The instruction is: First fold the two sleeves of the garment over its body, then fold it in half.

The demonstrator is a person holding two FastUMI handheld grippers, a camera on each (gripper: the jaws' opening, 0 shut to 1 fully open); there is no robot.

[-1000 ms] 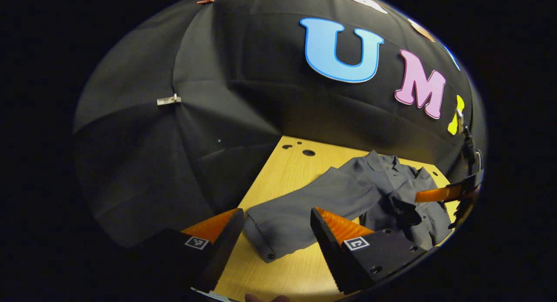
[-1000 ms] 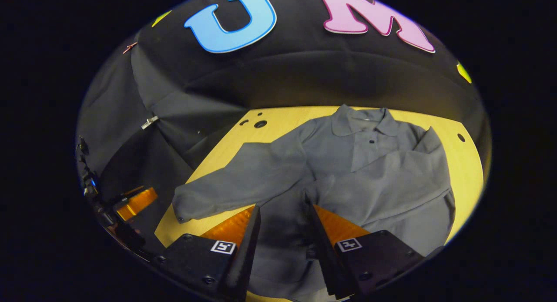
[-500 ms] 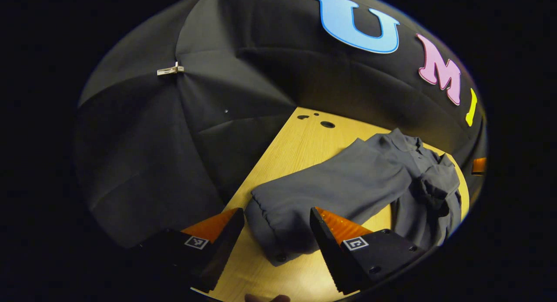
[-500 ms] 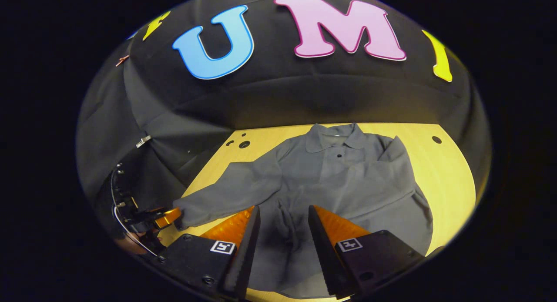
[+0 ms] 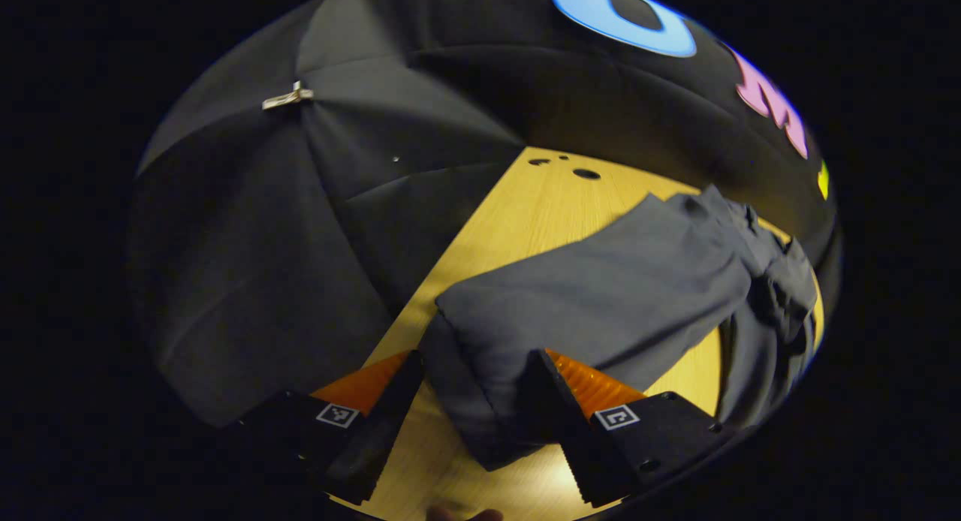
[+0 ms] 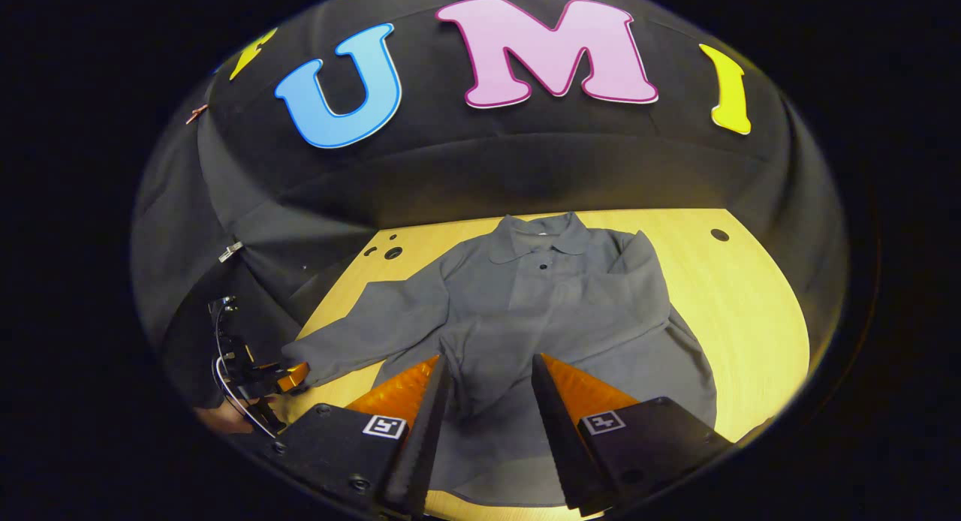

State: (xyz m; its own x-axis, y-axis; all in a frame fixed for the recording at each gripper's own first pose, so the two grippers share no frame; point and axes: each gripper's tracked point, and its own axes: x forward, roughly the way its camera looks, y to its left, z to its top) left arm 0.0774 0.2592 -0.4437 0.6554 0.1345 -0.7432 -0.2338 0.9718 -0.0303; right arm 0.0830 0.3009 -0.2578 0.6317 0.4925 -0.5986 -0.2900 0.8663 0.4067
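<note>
Down at the bottom of the left gripper view, the left gripper [image 5: 469,389] stands with its jaws spread, and the cuff end of the garment's sleeve [image 5: 601,296] lies right between the fingers; the fingers are apart, not pressing the cloth from both sides. In the right gripper view that same gripper appears small at the lower left of the frame [image 6: 289,377], at the very tip of the sleeve [image 6: 360,333], with a bit of a hand just below it.

Over to the right gripper [image 6: 484,401], at the bottom centre of its own view: jaws wide apart, hovering over the lower part of the grey garment [image 6: 555,311], nothing clamped.

The garment itself lies flat in the middle of that frame, collar toward the top, one button showing below it. The sleeve on the right of the frame is already folded over the body; the one on the left stretches out diagonally to the lower left.

Under it all, a light wooden table [image 6: 743,296], with a round hole near its upper right corner and a few holes near the upper left. Behind, the black cloth wall [image 6: 525,168] sags in folds, with a small clip [image 5: 287,98] pinning it in the upper left of the left gripper view.
</note>
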